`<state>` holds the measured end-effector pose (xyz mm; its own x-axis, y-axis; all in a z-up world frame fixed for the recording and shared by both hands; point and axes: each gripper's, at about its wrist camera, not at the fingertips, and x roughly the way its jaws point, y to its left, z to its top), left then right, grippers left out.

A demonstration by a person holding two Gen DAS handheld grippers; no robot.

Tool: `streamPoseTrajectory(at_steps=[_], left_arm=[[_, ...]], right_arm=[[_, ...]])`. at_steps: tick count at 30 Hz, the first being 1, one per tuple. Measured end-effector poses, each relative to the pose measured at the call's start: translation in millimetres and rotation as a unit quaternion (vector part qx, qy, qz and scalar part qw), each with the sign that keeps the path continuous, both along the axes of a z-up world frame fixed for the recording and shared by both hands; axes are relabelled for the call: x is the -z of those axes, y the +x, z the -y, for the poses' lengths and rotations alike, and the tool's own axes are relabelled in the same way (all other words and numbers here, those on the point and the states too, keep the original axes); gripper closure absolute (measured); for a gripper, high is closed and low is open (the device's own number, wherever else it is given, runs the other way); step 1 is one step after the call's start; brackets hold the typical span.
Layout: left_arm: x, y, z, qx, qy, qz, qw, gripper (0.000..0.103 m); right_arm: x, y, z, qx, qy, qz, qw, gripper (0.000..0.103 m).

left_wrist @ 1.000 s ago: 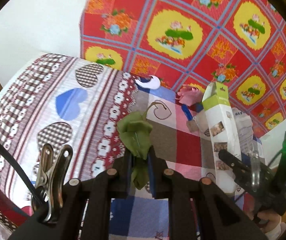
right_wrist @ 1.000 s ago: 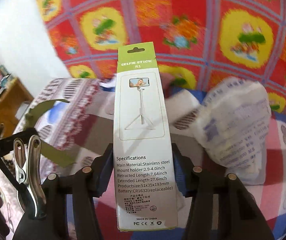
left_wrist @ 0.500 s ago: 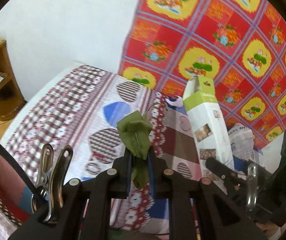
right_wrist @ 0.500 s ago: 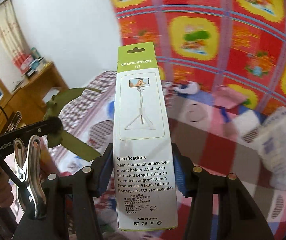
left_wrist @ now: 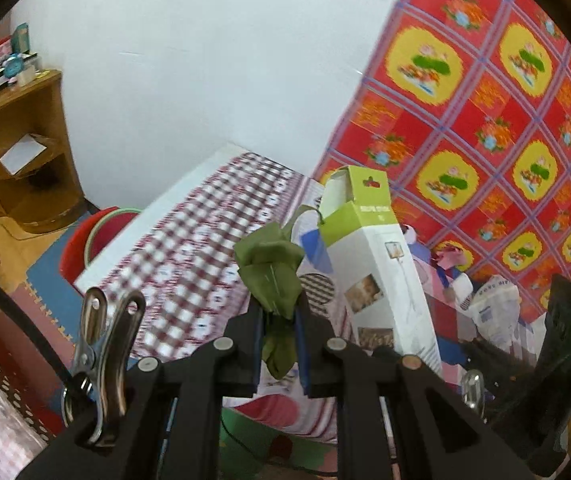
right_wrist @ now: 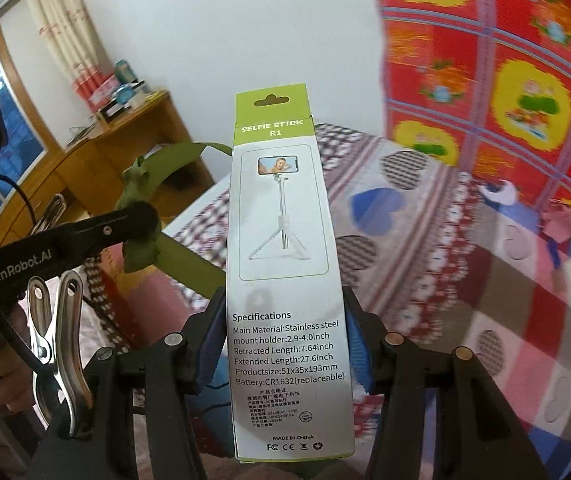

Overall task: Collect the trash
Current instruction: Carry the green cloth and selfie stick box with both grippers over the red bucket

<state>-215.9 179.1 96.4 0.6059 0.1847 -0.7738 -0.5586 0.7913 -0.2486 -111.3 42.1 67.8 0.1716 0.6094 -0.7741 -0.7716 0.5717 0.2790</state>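
My left gripper [left_wrist: 278, 314] is shut on a crumpled green leaf-like scrap [left_wrist: 271, 268], held above the bed's edge. From the right wrist view that same green scrap [right_wrist: 153, 200] sticks out of the left gripper [right_wrist: 141, 220] at the left. My right gripper [right_wrist: 283, 320] is shut on a tall white and green selfie stick box [right_wrist: 285, 248], upright between the blue pads. In the left wrist view the box [left_wrist: 369, 264] stands at the right, its top flap open. Crumpled white paper [left_wrist: 493, 308] and a pink scrap [left_wrist: 451, 258] lie on the bed.
The bed [right_wrist: 445, 240] has a checked, heart-patterned sheet; a red and yellow floral cloth [left_wrist: 485, 120] hangs behind it. A wooden shelf unit [left_wrist: 13, 152] stands at the left by the white wall. A red round bin or stool [left_wrist: 89, 240] sits on the floor beside the bed.
Both grippers have swung left away from the bed's middle toward its edge, each keeping its load. The shelf, floor and red round thing have come into view.
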Motion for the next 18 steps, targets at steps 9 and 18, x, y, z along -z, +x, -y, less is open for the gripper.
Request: streamPoseTrajectory(at_steps=[9,18], left_arm=[[-2.2,-49.5,-50.6,-0.02,0.007,0.0,0.9998,0.089],[2.2,-73.0,-97.7,-0.044,0.001,-0.008,0.999,0.089]], right_arm=[[5.7,-43.2,-55.4,-0.03,0.007,-0.011,0.999,0.049],[3.7,-54.4,-103.2,-0.059,0.005,-0.013,0.998,0.049]])
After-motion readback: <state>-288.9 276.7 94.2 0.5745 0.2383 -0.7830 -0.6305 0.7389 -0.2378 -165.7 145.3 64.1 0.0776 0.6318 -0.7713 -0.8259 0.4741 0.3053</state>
